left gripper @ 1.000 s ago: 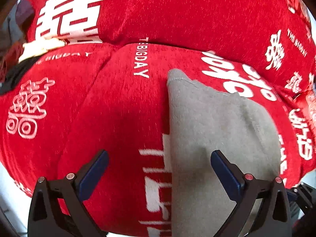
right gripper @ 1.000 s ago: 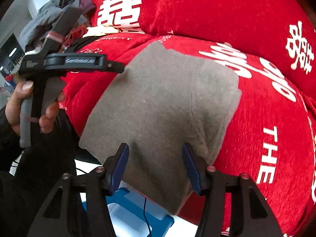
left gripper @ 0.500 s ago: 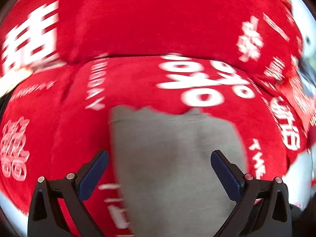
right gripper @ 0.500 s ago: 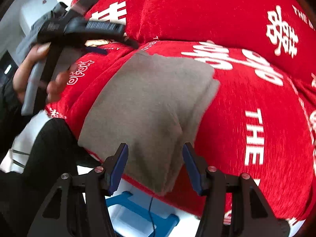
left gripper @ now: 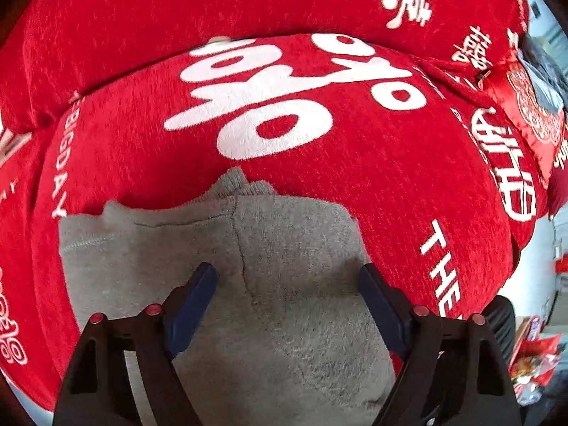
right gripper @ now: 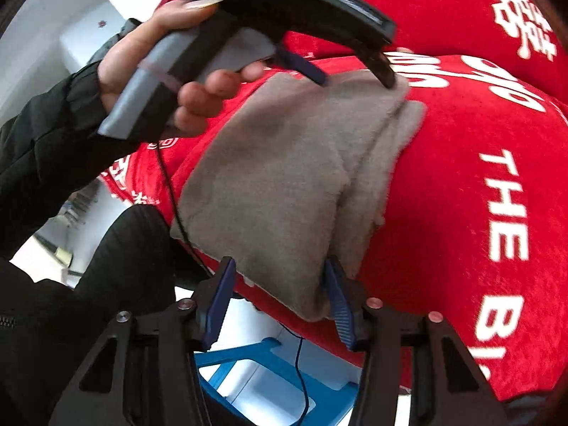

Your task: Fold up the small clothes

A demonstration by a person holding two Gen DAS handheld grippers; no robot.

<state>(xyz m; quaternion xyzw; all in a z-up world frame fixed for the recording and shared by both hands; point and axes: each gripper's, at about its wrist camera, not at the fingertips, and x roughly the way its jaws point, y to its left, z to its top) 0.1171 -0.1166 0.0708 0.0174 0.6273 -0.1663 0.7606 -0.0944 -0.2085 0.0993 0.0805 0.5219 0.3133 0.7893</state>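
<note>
Your left gripper [left gripper: 287, 284] hovers spread wide above the folded grey fleece garment [left gripper: 220, 280]; your right gripper [right gripper: 278, 277] gapes at its near edge beside "THE" on the red plush sofa cover [right gripper: 461, 184].

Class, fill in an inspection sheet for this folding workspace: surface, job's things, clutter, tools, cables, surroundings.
Surface: red cover with white lettering, over a cushioned seat.
Job's things: grey garment, folded in layers, lying on the seat's front edge.
Clutter: red packets at far right; contents unclear.
Tools: left tool open over the garment; right tool open, straddling its near corner. Left hand grips the handle.
Cables: thin black cable hanging below the left tool.
Surroundings: blue stool on a pale floor.
</note>
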